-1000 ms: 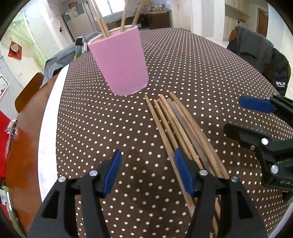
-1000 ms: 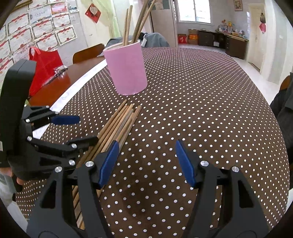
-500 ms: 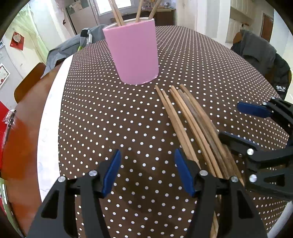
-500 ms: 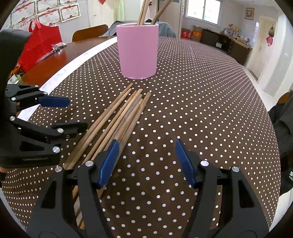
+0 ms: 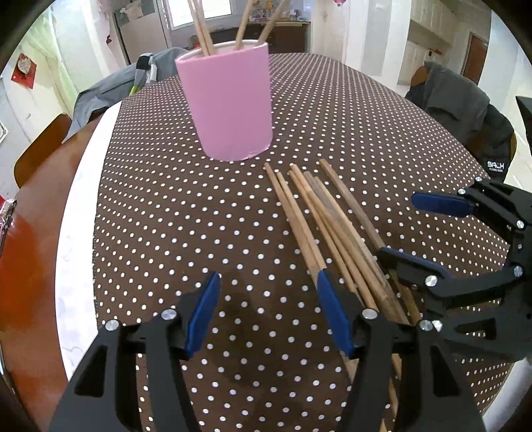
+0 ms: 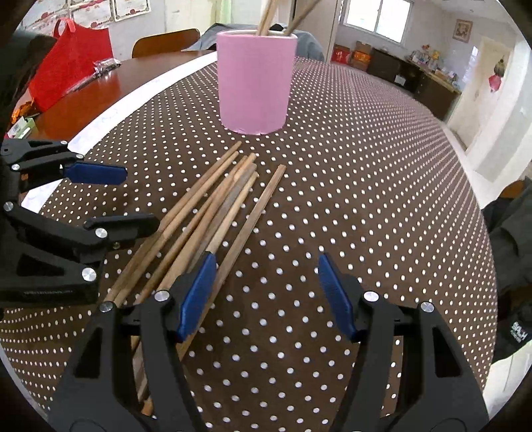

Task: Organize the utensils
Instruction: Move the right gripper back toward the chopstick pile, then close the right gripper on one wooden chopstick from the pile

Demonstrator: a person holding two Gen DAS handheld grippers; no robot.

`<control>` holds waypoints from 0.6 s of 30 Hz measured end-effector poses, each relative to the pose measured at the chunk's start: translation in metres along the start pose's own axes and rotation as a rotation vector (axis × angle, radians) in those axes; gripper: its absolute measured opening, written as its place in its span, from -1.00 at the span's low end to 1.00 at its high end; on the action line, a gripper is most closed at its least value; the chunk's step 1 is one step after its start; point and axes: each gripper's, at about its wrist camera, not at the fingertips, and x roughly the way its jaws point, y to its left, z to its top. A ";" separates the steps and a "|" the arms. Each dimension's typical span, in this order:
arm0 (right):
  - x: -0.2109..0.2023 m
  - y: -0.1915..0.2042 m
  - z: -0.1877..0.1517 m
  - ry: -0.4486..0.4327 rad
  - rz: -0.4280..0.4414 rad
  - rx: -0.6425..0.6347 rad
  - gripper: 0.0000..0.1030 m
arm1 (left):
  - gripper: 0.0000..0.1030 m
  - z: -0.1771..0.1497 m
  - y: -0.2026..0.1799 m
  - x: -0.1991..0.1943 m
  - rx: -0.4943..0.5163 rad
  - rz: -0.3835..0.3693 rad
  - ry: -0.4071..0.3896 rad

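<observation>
Both the left gripper (image 5: 267,315) and right gripper (image 6: 266,292) tilt downward, fingers spread and empty, flanking loose chopsticks (image 5: 319,219) on a polka-dot tablecloth (image 6: 365,199) near a pink cup (image 5: 229,103).

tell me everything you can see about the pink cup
The pink cup is a plain, matte cylinder with a pale rim, standing upright on the brown polka-dot tablecloth. Several wooden chopsticks lean inside it, tips upward. Loose chopsticks lie just in front of its base, not touching it. Neither gripper touches it.
</observation>
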 end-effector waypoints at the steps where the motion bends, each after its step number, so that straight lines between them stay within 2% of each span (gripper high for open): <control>1: 0.000 -0.002 -0.001 0.005 0.009 0.007 0.22 | 0.17 0.001 -0.001 0.001 0.001 -0.001 -0.005; 8: 0.005 0.003 0.002 0.039 0.013 -0.013 0.23 | 0.18 0.015 -0.005 0.009 -0.003 0.003 0.036; 12: 0.008 -0.004 0.006 0.074 0.043 -0.006 0.23 | 0.18 0.019 0.002 0.011 -0.037 -0.007 0.071; 18: 0.009 -0.019 0.004 0.100 0.063 0.016 0.22 | 0.18 0.018 0.020 0.017 -0.113 -0.085 0.103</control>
